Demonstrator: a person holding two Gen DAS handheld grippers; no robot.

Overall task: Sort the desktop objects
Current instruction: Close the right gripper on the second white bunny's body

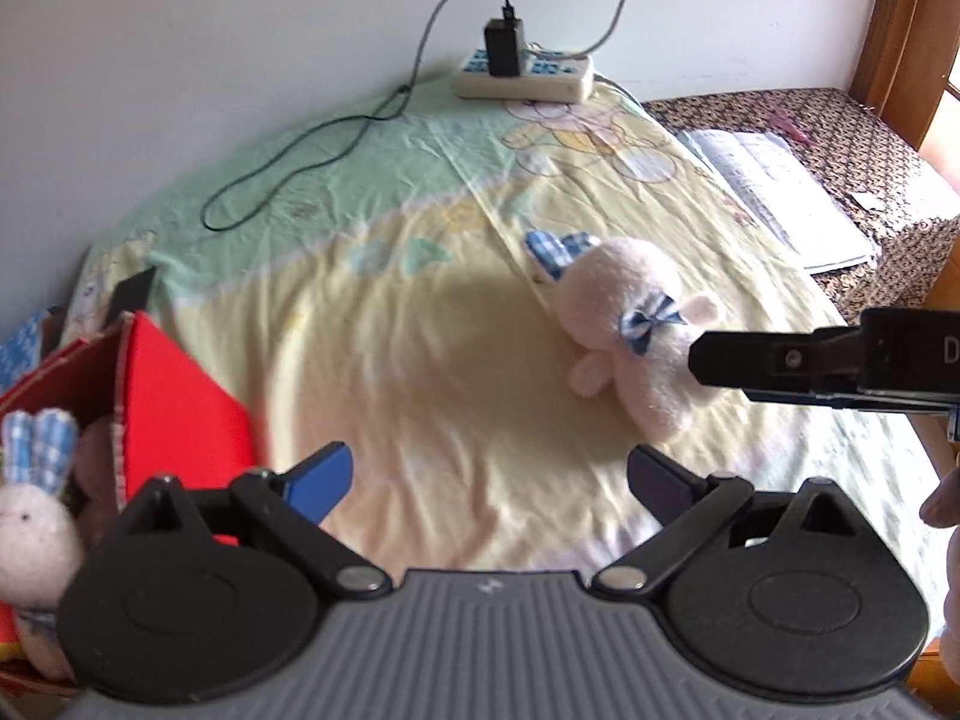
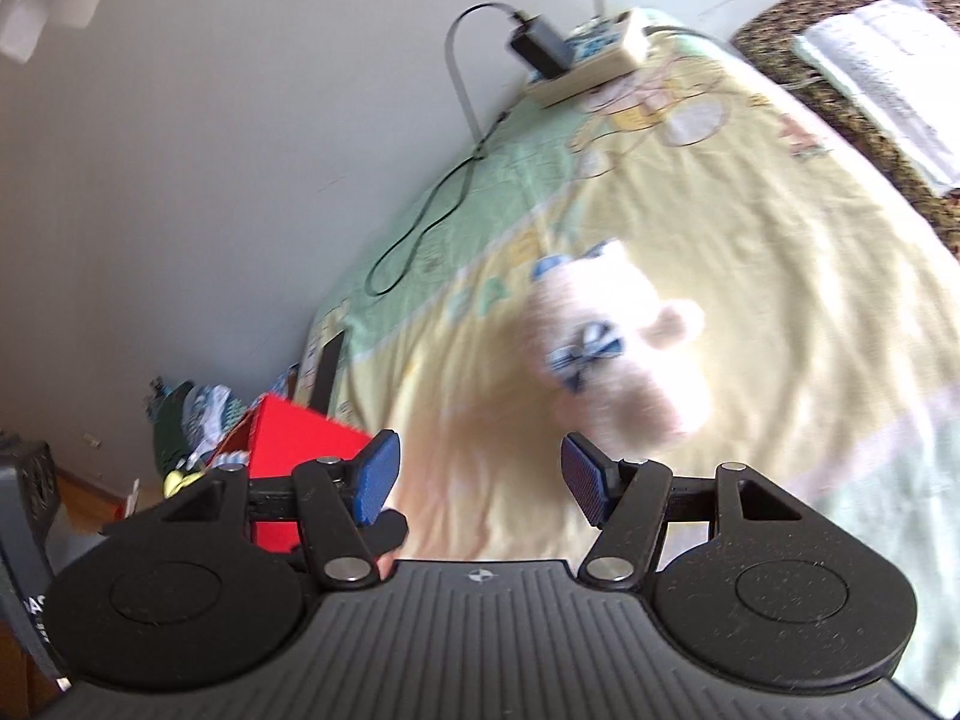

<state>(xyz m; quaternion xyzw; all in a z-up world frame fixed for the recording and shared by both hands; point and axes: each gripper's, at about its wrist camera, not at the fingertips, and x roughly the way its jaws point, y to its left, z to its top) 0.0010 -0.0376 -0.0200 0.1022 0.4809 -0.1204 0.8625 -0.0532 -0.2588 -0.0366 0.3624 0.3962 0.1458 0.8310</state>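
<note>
A pink plush rabbit [image 1: 636,330] with blue checked ears and a blue bow lies on the yellow-green sheet [image 1: 420,360]. It shows blurred in the right wrist view [image 2: 624,354], just beyond my open, empty right gripper [image 2: 480,480]. In the left wrist view the right gripper comes in from the right edge, its tip [image 1: 708,360] close to the rabbit. My left gripper [image 1: 489,480] is open and empty above bare sheet. A red box [image 1: 174,402] at the left holds another plush rabbit [image 1: 36,528].
A power strip [image 1: 522,75] with a black charger and a looping cable [image 1: 288,174] lies at the back by the wall. An open book [image 1: 780,198] lies on the patterned cloth to the right. The red box also shows in the right wrist view [image 2: 294,438].
</note>
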